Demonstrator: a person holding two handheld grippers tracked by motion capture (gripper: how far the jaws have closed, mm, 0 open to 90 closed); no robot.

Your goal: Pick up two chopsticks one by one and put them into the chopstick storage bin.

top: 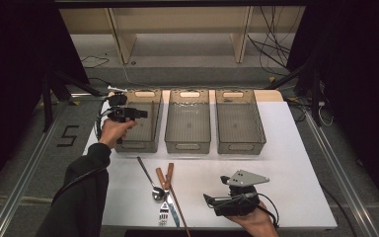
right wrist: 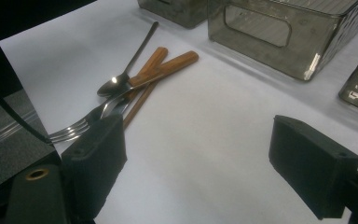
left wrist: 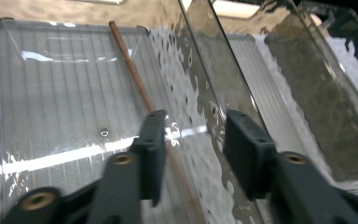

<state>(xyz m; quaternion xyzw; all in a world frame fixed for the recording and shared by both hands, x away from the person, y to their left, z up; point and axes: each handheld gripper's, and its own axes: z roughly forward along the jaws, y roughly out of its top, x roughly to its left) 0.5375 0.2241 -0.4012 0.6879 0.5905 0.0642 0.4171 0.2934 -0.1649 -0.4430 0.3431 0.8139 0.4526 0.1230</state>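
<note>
White paper covers the counter (top: 286,148), and dark floor surrounds it. Three clear bins stand in a row at the far side: the left bin (top: 140,143), the middle bin (top: 188,143) and the right bin (top: 241,143), each just beside the next.

At the left, the left tongs (top: 139,114) hang over the left bin, pointing toward its inside. In the left gripper view the left tongs (left wrist: 193,140) are spread, with nothing pressed between the pads. A thin brown chopstick (left wrist: 130,65) lies on the ribbed floor of this bin, running from the far wall toward the tongs. Its near part passes beside one jaw; whether it touches that jaw I cannot tell.

Near the front edge, the right tongs (top: 207,198) rest low above the counter, pointing to the left. In the right gripper view the right tongs (right wrist: 196,154) are spread wide, and only bare paper is between the jaws.

A small pile of cutlery lies between the two hands, near the front edge. It has a spoon (top: 149,178), a fork (top: 164,213) and a knife (top: 170,197), both with wooden handles, and a second chopstick (top: 180,212). These pieces cross and touch each other. The pile is just beside the right tongs and well apart from the bins.
</note>
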